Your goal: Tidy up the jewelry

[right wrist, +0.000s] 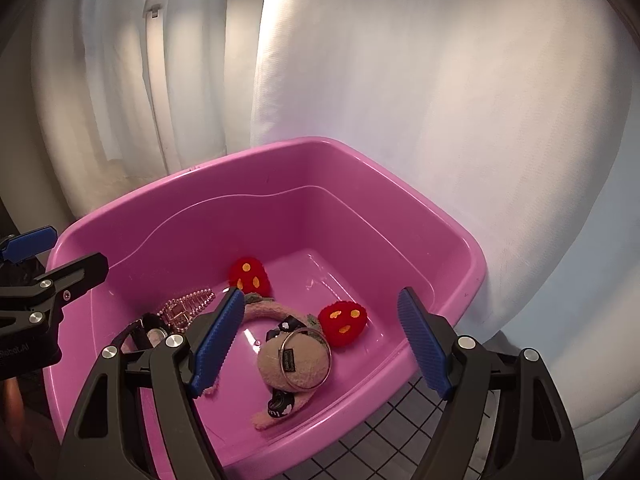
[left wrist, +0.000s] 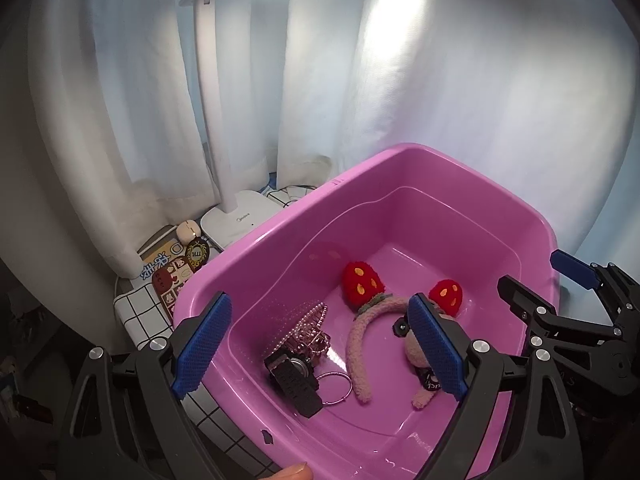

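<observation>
A pink tub (left wrist: 480,184) (right wrist: 200,176) holds the jewelry. In it lie a fluffy headband (left wrist: 360,344) (right wrist: 272,308) with two red strawberry ears, a pearl hair clip (left wrist: 304,328) (right wrist: 188,304), a black watch (left wrist: 294,380) (right wrist: 154,330) and a silver hoop (left wrist: 336,388). A beige plush charm (right wrist: 292,364) carries a second metal ring (right wrist: 328,356). My left gripper (left wrist: 320,346) hangs open over the tub's near left side, with nothing between its pads. My right gripper (right wrist: 320,342) (left wrist: 560,292) stands open above the plush charm, apart from it.
A white desk lamp (left wrist: 236,216) stands behind the tub on the left, beside some sticker cards (left wrist: 180,268). A black-and-white checked cloth (left wrist: 136,312) (right wrist: 380,440) covers the table. White curtains close off the back. A fingertip (left wrist: 292,472) shows at the bottom edge.
</observation>
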Tool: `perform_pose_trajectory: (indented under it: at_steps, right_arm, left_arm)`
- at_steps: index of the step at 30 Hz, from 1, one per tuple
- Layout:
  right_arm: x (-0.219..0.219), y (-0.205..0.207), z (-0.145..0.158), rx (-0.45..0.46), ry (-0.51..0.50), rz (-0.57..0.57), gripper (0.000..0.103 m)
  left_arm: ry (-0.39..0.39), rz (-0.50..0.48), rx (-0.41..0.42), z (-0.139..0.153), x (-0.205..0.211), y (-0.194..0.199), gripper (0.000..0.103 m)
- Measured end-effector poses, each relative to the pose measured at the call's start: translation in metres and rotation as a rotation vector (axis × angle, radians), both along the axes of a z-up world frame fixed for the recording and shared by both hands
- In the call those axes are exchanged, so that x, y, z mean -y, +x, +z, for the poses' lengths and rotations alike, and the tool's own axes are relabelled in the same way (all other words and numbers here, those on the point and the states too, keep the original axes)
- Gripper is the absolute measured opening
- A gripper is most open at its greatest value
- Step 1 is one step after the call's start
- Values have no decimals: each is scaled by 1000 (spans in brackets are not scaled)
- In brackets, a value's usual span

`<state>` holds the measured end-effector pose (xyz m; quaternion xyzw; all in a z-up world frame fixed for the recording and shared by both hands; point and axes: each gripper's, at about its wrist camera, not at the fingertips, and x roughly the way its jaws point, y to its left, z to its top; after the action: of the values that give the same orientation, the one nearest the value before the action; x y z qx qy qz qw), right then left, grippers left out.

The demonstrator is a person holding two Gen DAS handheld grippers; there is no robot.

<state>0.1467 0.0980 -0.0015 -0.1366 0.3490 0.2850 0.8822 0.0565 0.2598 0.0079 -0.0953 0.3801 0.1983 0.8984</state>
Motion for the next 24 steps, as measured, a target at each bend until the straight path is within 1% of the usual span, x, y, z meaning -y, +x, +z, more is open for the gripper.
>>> perform_pose_trajectory:
  at_steps: [5,10,24]
  right_arm:
    - [4,-6,4,1,10,3,75]
    - [1,-11,7,9,0,27,75]
    - [2,-29,21,57,-2,37,75]
  left_arm:
    - [2,12,7,4,0,-5,88]
    - [-21,16,12,7,-2,-8,88]
    - [-11,9,12,13,3,-12,88]
